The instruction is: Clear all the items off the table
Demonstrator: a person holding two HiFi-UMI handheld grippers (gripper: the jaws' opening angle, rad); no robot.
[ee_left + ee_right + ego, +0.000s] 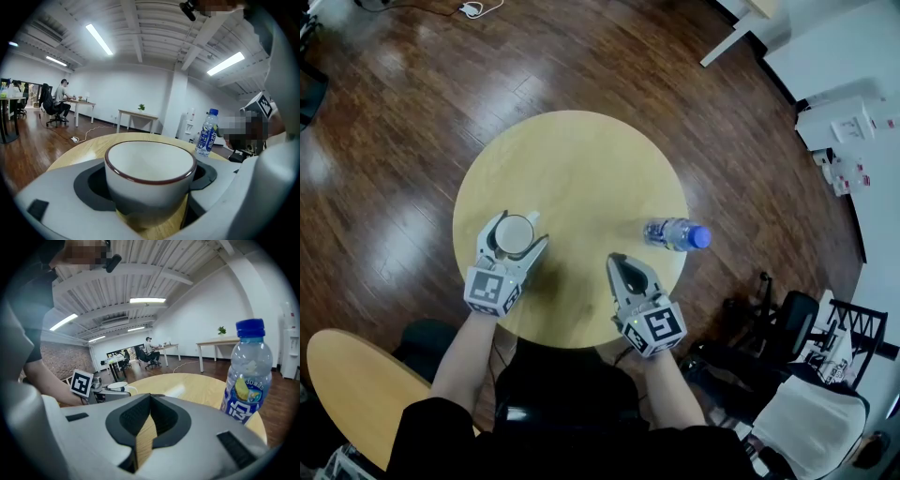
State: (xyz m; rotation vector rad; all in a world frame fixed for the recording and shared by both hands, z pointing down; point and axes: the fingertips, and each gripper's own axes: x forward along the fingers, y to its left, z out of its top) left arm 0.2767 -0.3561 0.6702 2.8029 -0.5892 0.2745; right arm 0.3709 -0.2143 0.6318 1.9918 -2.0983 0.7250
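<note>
A white cup (pixel 514 234) with a dark red rim stands on the left part of the round wooden table (pixel 581 159). My left gripper (pixel 523 228) has its two jaws round it, one on each side, and the cup (pixel 150 176) sits snug between the pads. A clear water bottle (pixel 672 233) with a blue cap stands upright near the table's right edge. My right gripper (pixel 618 262) is shut with nothing in it, low over the table's near edge and left of the bottle (pixel 246 376).
Dark wood floor surrounds the table. A second wooden top (pixel 347 384) lies at lower left. Black chairs and clutter (pixel 792 323) stand at right, white boxes (pixel 848 131) at upper right. A seated person (pixel 61 96) works at a far desk.
</note>
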